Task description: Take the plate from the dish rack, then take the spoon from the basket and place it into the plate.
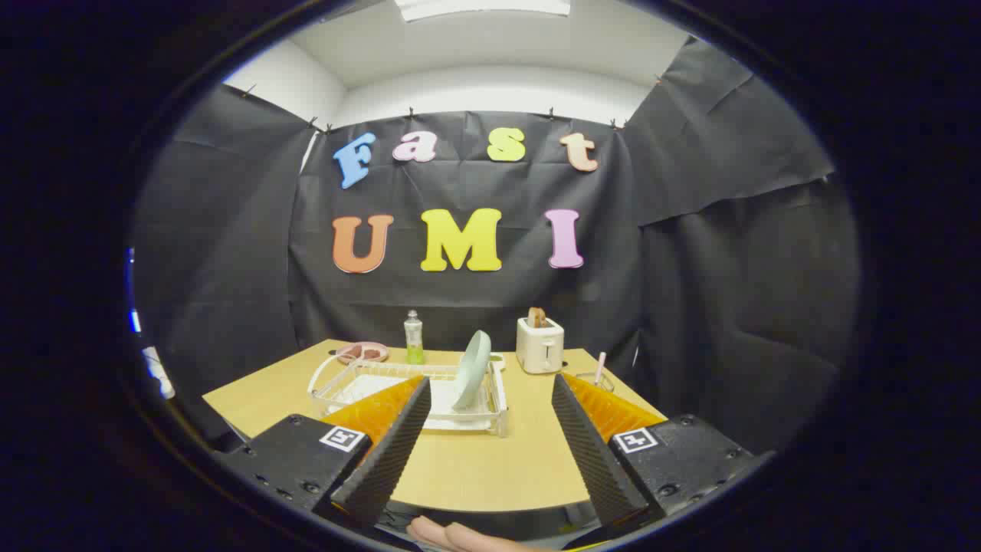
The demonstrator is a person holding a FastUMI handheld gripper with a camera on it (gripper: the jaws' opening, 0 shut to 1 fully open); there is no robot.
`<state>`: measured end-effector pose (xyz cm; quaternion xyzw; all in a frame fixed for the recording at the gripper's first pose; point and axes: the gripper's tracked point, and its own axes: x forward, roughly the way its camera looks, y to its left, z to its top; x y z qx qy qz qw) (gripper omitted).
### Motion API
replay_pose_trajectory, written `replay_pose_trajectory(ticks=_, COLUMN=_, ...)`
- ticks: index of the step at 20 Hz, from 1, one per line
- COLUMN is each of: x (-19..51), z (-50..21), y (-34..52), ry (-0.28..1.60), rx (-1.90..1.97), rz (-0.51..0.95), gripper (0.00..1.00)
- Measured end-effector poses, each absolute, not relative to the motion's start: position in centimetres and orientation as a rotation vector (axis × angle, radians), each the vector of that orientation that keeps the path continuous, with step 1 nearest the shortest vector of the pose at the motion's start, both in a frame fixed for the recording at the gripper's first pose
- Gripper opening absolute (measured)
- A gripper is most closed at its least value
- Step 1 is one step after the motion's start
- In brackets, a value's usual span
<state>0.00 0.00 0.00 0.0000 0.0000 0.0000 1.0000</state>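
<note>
A pale green plate (pixel 472 368) stands on edge in the white wire dish rack (pixel 345 379) on the wooden table. To the right, beyond the right finger, a pink-handled spoon (pixel 599 367) sticks up from a small wire basket (pixel 595 379). My gripper (pixel 489 399) is open and holds nothing. Its two dark ribbed fingers (pixel 395 445) stand wide apart, well short of the rack. The left finger hides the rack's near left part; the plate sits ahead, between the fingers.
A cream toaster (pixel 540 345) with toast in it stands behind the rack at the back right. A green soap bottle (pixel 414 338) and a pink dish (pixel 362 352) sit at the back left. Bare tabletop (pixel 490 468) lies between the fingers. A hand (pixel 452 537) shows below.
</note>
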Motion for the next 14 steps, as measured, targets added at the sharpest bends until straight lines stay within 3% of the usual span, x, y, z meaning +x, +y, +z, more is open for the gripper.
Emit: replay_pose_trajectory(ticks=14, x=0.27, z=-0.82, y=-0.24, ry=0.019, rx=-0.005, rz=0.014, gripper=1.00)
